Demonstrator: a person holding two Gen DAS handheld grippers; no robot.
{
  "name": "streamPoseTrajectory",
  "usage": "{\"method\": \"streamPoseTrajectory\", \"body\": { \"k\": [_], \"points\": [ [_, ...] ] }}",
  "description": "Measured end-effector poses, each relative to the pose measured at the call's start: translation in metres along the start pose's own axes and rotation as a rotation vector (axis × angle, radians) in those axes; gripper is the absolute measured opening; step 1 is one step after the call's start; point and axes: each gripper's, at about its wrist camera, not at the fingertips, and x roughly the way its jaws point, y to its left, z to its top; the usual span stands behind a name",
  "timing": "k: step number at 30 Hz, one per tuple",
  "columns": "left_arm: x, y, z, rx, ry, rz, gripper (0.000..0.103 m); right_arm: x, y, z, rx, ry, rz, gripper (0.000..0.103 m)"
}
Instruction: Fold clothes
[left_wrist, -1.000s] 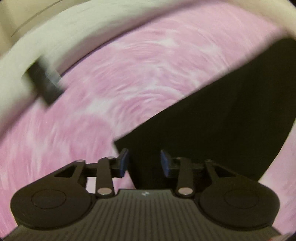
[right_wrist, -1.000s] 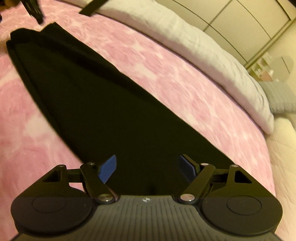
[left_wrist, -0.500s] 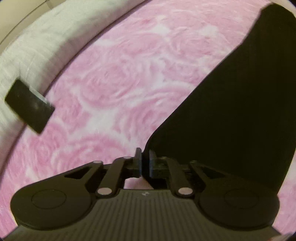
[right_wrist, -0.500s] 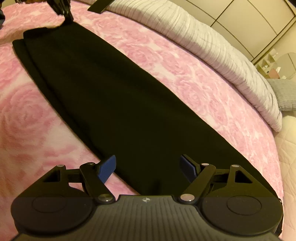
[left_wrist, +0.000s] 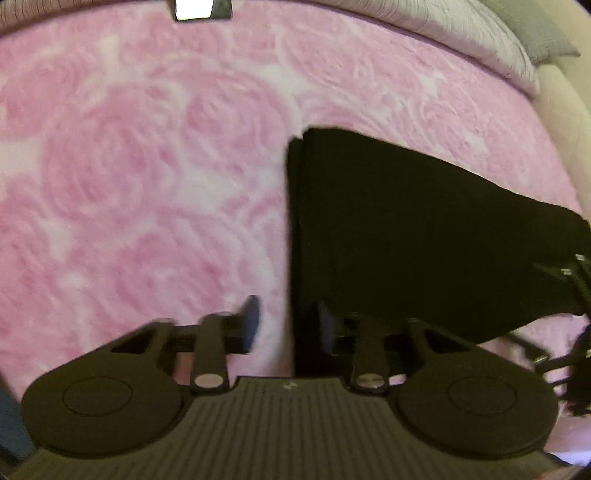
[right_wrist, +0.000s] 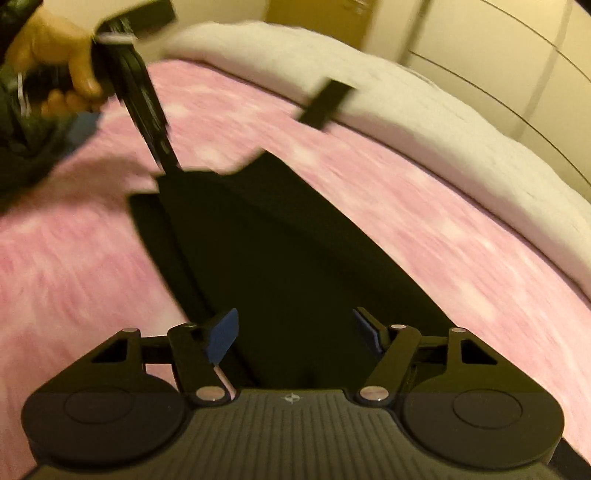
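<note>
A long black garment (left_wrist: 406, 229) lies folded lengthwise on the pink rose blanket (left_wrist: 129, 166). In the left wrist view my left gripper (left_wrist: 286, 321) hangs low over its near left edge. The jaws stand apart, the cloth edge runs between them, and the pads do not press it. The right wrist view shows that gripper's tip (right_wrist: 168, 166) at the garment's (right_wrist: 277, 240) far corner, with a hand (right_wrist: 55, 55) holding it. My right gripper (right_wrist: 295, 332) hovers over the near end. Its jaws are closing, still wide, with cloth below them.
A white ribbed duvet (right_wrist: 406, 103) borders the far side of the blanket (right_wrist: 461, 240), with a black strap (right_wrist: 325, 103) lying on its edge. Cream wardrobe doors (right_wrist: 498, 55) stand behind. A grey pillow (left_wrist: 543, 40) sits at the upper right of the left wrist view.
My left jaws narrowed almost shut at the garment's corner, then stand apart again, and the view has rolled. My right gripper moved along the garment toward the left gripper, its jaws slightly narrower.
</note>
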Motion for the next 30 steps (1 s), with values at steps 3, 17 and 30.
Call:
{"method": "streamPoseTrajectory", "body": {
  "k": [3, 17, 30],
  "points": [
    [-0.010, -0.005, -0.006, 0.008, -0.028, 0.004, 0.000, 0.027, 0.020, 0.013, -0.102, 0.000, 0.047, 0.067],
    [-0.030, 0.001, -0.014, -0.075, -0.017, -0.059, 0.000, 0.018, 0.021, 0.005, -0.126, 0.011, 0.052, 0.073],
    [-0.027, 0.006, -0.026, -0.128, 0.022, -0.074, 0.000, 0.032, 0.040, 0.002, -0.301, 0.021, 0.074, 0.000]
  ]
}}
